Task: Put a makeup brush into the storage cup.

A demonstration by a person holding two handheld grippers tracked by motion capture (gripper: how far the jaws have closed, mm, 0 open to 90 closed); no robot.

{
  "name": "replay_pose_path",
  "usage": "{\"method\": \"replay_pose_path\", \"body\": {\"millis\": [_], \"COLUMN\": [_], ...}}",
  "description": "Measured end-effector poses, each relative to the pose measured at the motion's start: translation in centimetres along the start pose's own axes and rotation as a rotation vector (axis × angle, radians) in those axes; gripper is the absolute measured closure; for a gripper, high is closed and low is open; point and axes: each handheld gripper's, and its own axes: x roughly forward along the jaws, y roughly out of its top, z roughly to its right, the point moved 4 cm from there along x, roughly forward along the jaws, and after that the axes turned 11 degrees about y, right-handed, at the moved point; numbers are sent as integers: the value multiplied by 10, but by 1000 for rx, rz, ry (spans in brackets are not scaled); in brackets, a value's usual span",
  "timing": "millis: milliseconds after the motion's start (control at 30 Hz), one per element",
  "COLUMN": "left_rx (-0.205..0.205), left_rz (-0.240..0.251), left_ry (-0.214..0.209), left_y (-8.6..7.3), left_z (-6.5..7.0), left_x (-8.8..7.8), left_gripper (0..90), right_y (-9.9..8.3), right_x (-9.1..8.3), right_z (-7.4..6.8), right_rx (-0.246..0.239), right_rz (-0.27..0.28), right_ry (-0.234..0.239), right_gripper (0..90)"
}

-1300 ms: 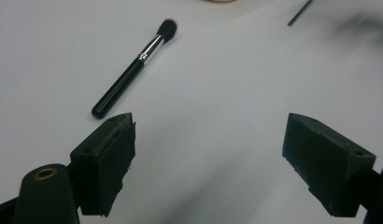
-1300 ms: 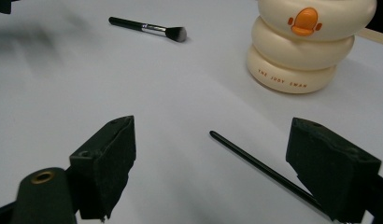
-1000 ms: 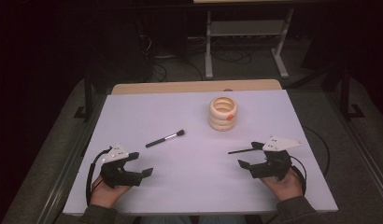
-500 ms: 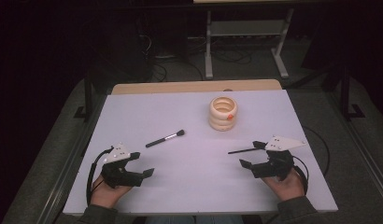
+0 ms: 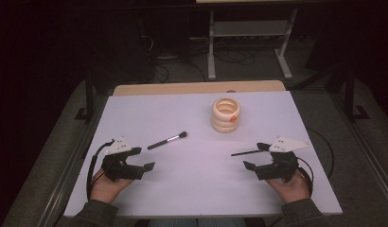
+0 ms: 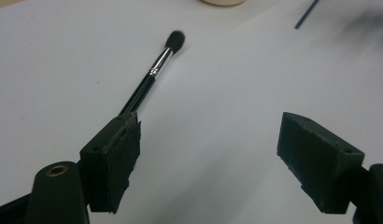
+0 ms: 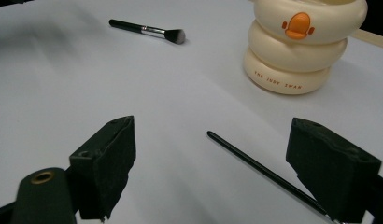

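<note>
Where "THE JUDY SWAN" reads, cream holder (image 7: 292,51)

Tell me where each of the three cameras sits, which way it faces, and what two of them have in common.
High view: fixed above the person's side, looking forward and down on the white table; both hands, left gripper and right gripper show.
Left gripper view: rides the left gripper, looking between its open jaws at the makeup brush.
Right gripper view: rides the right gripper, open jaws facing the cream holder and thin black stick.
Shared: all three show the makeup brush.
</note>
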Motion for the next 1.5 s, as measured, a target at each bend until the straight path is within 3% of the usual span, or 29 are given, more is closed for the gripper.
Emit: {"method": "replay_pose_path", "body": {"millis": [133,300,700,900,1067,1167,1500], "left_rx": [9,49,132,155,147,176,202], "left_rz": [-26,-63,-164,-200,-234,-263,-295], "left_ry": [-5,-2,-26,-35,-41,-46,-63], "left_y": [4,14,36,43,45,47,52], "left_z": [-5,-9,-24,-30,-31,-31,-35], "left_x": [5,12,45,57,69,76,94], "left_gripper": [221,228,261,289,299,309,381], "right_y": [1,2,2,2,2,3,4], "right_x": [0,-1,-4,-3,-1,-1,-1], "right_z": [0,0,0,-1,0,-1,-4], "right_rx": [2,-5,-7,-12,-14,-8,-19], "right_rz": [0,3,6,-2,-2,2,0], "right_ry": [2,4,9,15,25,40,42], "right_gripper": [149,149,150,150,150,149,148]}}
